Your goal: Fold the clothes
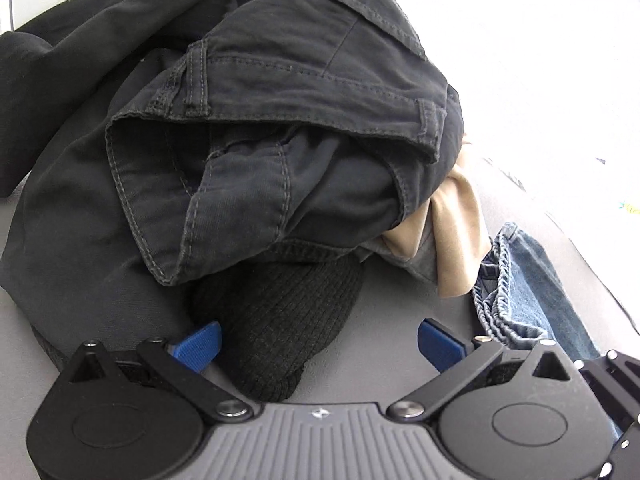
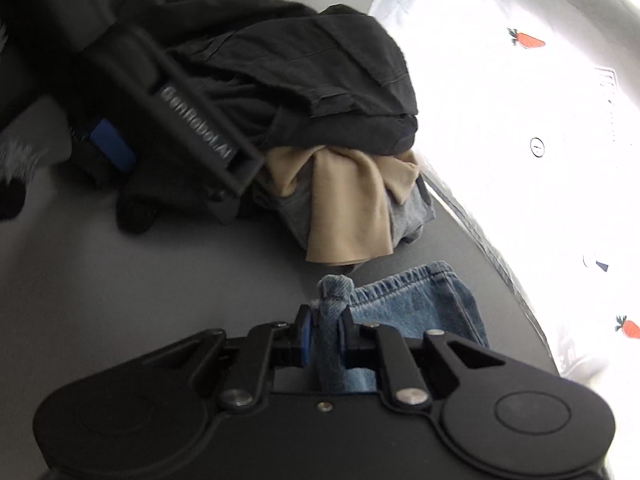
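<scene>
On grey table, right tongs [image 2: 324, 334] pinching denim [image 2: 416, 304]

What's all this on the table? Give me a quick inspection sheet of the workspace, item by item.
Surface: grey tabletop, bare in the foreground.
Job's things: heap of clothes, with dark cargo trousers on top, a tan garment and a grey garment beneath, a black knit piece in front; blue denim garment lies apart from the heap.
Clutter: nothing seen.
Grippers: left gripper open, the black knit piece between its fingers, not pinched; right gripper shut on a bunched edge of the denim.
Cables: nothing seen.
Surroundings: white cloth with a carrot print beside the table.
</scene>
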A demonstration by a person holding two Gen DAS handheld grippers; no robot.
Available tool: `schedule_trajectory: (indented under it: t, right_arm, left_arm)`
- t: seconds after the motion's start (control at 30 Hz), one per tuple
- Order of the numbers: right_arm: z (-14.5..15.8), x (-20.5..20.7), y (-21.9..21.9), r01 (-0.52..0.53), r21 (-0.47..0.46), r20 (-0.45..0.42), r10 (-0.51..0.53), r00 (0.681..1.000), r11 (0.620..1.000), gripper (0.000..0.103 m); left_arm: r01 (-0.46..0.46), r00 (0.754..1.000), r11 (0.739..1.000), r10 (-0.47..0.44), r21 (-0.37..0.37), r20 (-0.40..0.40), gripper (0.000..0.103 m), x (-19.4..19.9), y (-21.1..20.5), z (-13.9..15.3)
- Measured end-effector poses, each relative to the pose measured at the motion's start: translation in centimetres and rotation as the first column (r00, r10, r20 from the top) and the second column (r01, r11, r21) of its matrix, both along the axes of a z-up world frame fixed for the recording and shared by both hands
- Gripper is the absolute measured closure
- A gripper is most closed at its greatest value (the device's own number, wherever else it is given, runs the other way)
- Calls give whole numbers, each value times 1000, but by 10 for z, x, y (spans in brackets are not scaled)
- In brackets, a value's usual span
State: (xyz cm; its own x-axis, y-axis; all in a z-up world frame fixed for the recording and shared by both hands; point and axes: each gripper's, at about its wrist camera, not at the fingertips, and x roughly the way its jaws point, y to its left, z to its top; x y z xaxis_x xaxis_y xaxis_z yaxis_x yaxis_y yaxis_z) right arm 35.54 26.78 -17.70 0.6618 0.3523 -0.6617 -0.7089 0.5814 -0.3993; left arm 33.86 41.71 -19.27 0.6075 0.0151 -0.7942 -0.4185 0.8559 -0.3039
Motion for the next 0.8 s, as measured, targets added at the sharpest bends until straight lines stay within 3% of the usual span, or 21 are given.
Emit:
schedule_trajectory:
  t: [0.1, 0.23, 0.33, 0.43, 0.53, 0.6, 0.67, 0.73, 0.8]
  right_arm:
    - [33, 17, -25, 103, 159, -74, -92, 993, 982, 90]
    - [53, 39, -67, 282, 350, -211, -219, 953, 893, 90]
    - [61, 52, -98, 398, 465, -337, -257, 906, 791, 90]
    - [63, 64, -123, 472, 545, -439, -243, 865, 693, 90]
    - [65, 66, -135, 493, 563, -481, -222, 848, 663, 90]
    - [64, 63, -132, 469, 547, -458, -221, 861, 693, 90]
    - [64, 61, -136, 482, 558, -459, -232, 858, 676, 91]
    - [64, 63, -142, 494, 571, -482, -218, 848, 656, 91]
    - [63, 62, -142, 483, 555, -463, -231, 856, 677, 91]
  left_arm:
    - [15, 1000, 1000, -15, 27, 21, 0, -2, -9, 13]
    - [99, 994, 994, -101, 49, 37, 0, -7, -35, 23]
    - [161, 986, 983, -156, -85, 58, 0, -11, -59, 18]
    - [204, 979, 947, -190, -250, 79, 0, -7, -84, 6]
    - [265, 964, 904, -243, -337, 107, 0, 14, -99, 3]
    - [285, 958, 877, -254, -386, 130, 1, 29, -98, 2]
    - [323, 946, 859, -292, -397, 140, 0, 44, -96, 1]
    - [317, 949, 834, -276, -453, 156, 0, 56, -89, -2]
    - [297, 955, 807, -240, -510, 177, 0, 64, -78, -6]
